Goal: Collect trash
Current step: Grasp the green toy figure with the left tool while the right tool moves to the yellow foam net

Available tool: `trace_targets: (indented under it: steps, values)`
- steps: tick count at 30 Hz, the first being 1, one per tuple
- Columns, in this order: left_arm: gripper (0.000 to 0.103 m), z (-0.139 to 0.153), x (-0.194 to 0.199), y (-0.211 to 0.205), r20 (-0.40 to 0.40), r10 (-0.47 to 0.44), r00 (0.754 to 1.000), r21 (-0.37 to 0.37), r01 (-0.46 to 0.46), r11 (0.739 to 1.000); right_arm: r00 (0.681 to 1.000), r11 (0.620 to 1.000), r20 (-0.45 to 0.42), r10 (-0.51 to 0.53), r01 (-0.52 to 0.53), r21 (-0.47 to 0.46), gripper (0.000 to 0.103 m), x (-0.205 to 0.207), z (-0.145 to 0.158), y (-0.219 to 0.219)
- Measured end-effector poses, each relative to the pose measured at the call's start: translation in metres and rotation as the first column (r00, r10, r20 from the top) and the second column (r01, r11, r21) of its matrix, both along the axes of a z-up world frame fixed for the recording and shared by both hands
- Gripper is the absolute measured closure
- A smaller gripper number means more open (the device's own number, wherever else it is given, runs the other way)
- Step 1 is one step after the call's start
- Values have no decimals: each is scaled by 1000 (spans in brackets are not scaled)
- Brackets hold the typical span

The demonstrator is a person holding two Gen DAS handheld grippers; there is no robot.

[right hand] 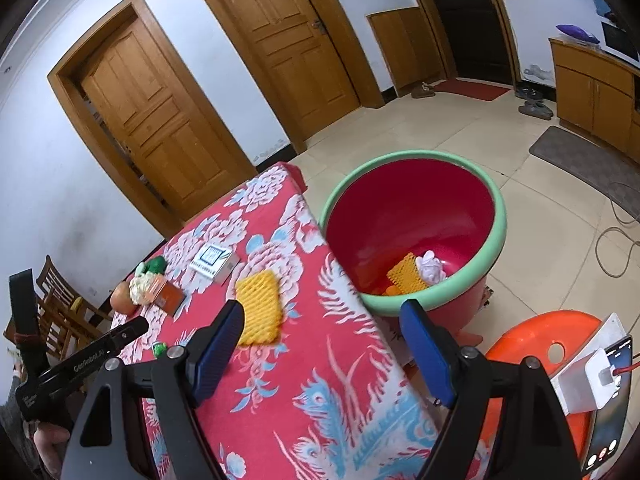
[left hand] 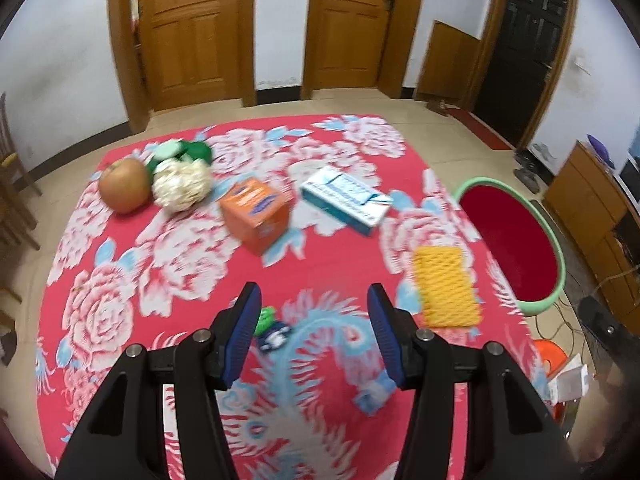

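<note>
Both tools are empty: the left tool (left hand: 314, 306) stands half apart over the bench's (left hand: 192, 272) near edge, the right tool (right hand: 322, 322) wide. A yellow net (left hand: 446, 286) lies by the bench's right edge, beside the bin (right hand: 494, 248), which holds another net (right hand: 406, 274) and a white wad (right hand: 430, 266).

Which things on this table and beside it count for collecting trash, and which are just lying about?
Likely for the job:
yellow foam net
small green wrapper
red bin, already holding scraps
orange box, possibly
blue-white box, possibly

Just lying about:
apple
cauliflower
orange stool
phone
</note>
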State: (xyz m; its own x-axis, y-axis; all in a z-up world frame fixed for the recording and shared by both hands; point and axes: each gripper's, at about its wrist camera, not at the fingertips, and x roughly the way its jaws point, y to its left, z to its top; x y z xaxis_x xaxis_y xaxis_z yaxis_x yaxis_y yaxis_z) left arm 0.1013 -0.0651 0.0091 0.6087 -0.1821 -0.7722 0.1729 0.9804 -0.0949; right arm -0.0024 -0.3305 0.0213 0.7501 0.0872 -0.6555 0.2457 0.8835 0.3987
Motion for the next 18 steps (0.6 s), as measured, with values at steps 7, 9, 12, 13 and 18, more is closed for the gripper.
trace_targets:
  steps: [7,9,12,13,18]
  values:
    - [48,-20,2,20,-32,52,998,-3,-52,999,999,999,-22,38,-38,-7,21,4,-7,16]
    - [48,-25,3,23,-41,57,998,-2,-57,998,998,999,-29,49,-49,-7,21,6,-9,19]
    - [48,-33,6,23,-55,62,997,-3,-62,998,997,998,-41,58,-58,-7,21,8,-13,23]
    - [48,-35,7,23,-57,66,996,-2,-66,998,997,998,-46,60,-60,-7,21,9,-15,23]
    - [48,-44,13,24,-69,85,994,10,-85,996,996,998,-62,59,-60,-4,21,11,-20,24]
